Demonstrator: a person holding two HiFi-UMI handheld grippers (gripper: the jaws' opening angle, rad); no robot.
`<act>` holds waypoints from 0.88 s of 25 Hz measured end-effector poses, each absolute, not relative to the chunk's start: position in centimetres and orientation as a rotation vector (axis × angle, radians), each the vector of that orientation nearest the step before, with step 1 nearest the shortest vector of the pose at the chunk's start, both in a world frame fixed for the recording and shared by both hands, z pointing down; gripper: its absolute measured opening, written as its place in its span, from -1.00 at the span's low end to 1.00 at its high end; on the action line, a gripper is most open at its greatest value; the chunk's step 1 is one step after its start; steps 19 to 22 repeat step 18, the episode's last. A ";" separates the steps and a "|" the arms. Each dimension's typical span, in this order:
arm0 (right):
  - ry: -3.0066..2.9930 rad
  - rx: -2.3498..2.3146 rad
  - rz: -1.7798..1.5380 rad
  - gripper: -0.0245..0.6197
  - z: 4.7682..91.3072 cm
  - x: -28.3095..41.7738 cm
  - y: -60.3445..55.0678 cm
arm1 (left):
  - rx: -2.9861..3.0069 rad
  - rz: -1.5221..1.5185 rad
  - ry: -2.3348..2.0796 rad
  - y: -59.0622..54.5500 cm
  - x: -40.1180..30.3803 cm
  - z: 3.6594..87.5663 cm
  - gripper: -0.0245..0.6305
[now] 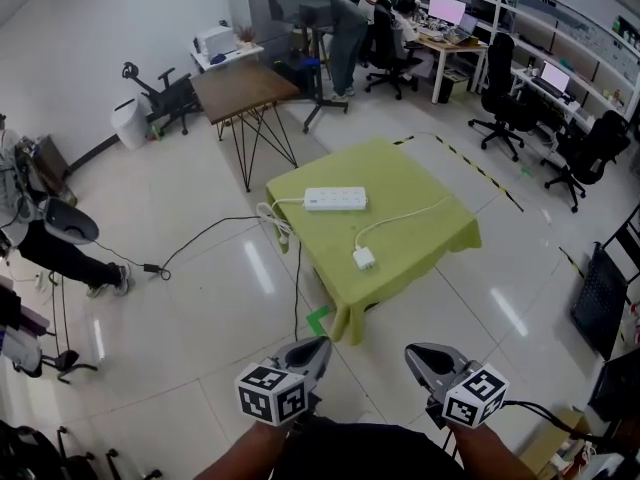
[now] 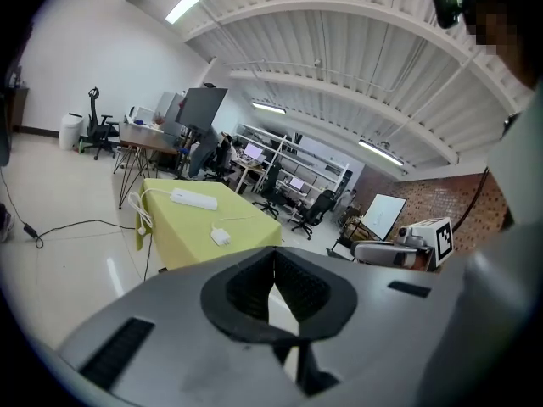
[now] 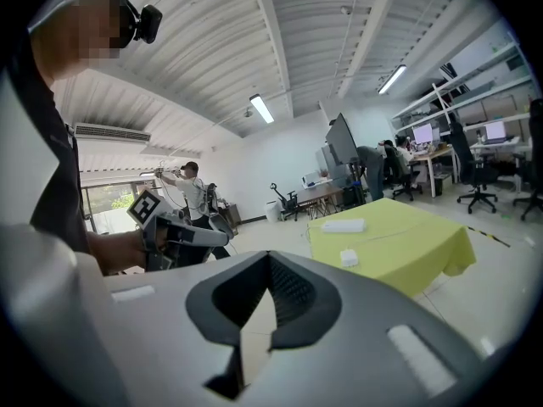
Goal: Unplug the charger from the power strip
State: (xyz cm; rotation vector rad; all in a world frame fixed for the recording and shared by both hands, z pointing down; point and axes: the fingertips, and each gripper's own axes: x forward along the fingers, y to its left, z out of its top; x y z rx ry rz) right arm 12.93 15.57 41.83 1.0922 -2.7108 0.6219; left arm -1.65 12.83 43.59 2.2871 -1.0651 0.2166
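Looks like you're basically done here: the charger [image 1: 363,259] is lying loose on the green table [image 1: 430,230], near the power strip [image 1: 335,199] but clearly apart from it, and I can't spot anything plugged into the strip. You're standing well back from the table, and your left gripper [image 1: 318,345] and right gripper [image 1: 413,352] are both closed on nothing. Nothing obvious left to pull.

A yellow-green clothed table [image 1: 400,168] carries a white power strip [image 1: 335,199] and, apart from it, a white charger [image 1: 364,259].
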 end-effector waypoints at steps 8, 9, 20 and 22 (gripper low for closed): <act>-2.711 1.098 0.631 -0.92 42.0 14.4 17.6 | 2.316 0.260 -1.078 14.8 -0.4 43.7 -0.90; -2.710 1.098 0.630 -0.92 42.0 14.5 17.8 | 2.317 0.260 -1.076 15.0 -0.2 43.6 -0.90; -2.708 1.099 0.591 -0.92 41.5 14.8 18.2 | 2.335 0.261 -1.083 15.8 0.1 42.8 -0.90; -2.708 1.099 0.591 -0.92 41.5 14.8 18.2 | 2.335 0.261 -1.083 15.8 0.1 42.8 -0.90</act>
